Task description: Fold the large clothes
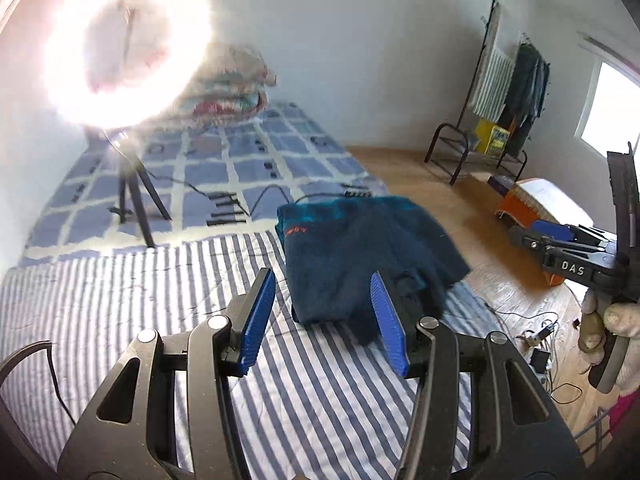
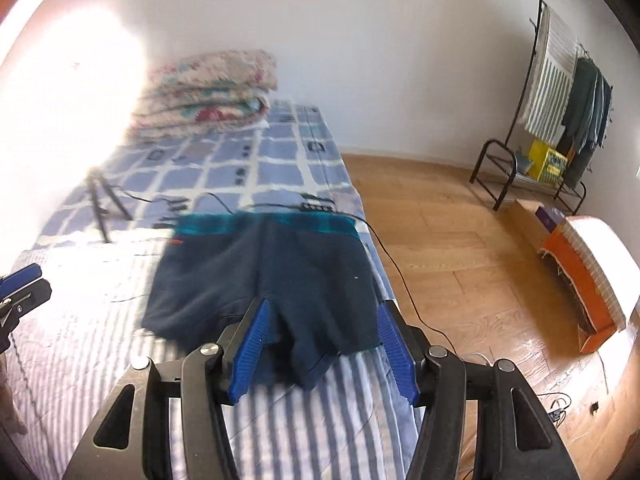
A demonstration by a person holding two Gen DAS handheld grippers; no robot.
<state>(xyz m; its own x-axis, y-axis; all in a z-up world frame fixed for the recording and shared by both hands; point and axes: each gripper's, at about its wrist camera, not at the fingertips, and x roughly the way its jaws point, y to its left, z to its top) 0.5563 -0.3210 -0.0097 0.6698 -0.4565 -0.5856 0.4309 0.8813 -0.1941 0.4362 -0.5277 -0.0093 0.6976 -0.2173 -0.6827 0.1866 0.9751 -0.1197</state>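
Observation:
A dark blue garment [image 1: 360, 252] with a teal band and a small orange mark lies folded on the striped sheet [image 1: 120, 304] near the bed's right edge. It also shows in the right wrist view [image 2: 264, 276]. My left gripper [image 1: 322, 312] is open and empty, held above the sheet just short of the garment's near edge. My right gripper [image 2: 324, 340] is open and empty, above the garment's near hem. The right gripper also shows at the right edge of the left wrist view [image 1: 560, 240].
A ring light on a tripod [image 1: 136, 196] stands on the blue checked cover [image 1: 248, 160], with cables [image 2: 392, 264] trailing to the floor. Folded quilts [image 2: 212, 88] lie at the bed's head. A clothes rack [image 2: 560, 120] and an orange box [image 2: 580, 280] stand on the wooden floor.

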